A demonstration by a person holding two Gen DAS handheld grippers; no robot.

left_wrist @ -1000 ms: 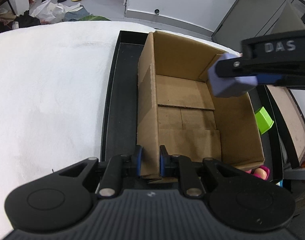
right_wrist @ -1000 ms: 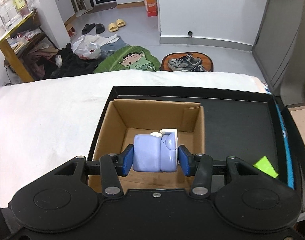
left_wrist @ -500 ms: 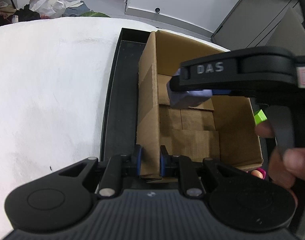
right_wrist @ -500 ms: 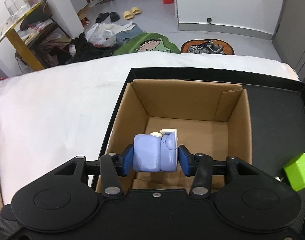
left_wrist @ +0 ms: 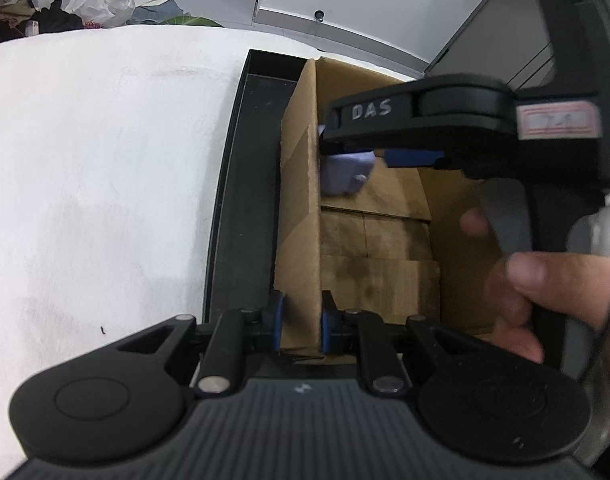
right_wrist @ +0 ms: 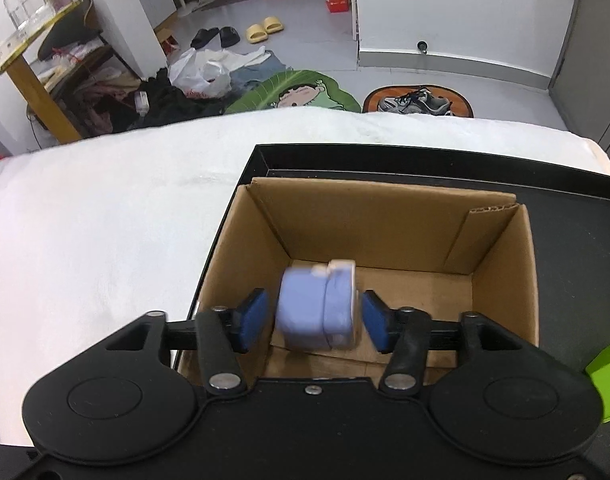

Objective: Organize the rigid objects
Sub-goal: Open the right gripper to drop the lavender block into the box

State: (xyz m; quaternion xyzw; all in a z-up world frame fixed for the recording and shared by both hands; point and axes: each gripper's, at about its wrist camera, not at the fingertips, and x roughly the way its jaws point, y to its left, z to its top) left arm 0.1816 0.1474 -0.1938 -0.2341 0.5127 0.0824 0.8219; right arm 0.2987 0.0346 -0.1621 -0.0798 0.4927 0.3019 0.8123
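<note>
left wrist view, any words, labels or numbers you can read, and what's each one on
"DAS": pale hand-written letters on the black finger of the right gripper.
Red-bordered sticker on that gripper's body: writing too blurred to read.
Cardboard box: no print visible.

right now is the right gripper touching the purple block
Apart. In the right wrist view the right gripper is open, with cardboard visible between each blue pad and the blurred purple block over the cardboard box.
</note>
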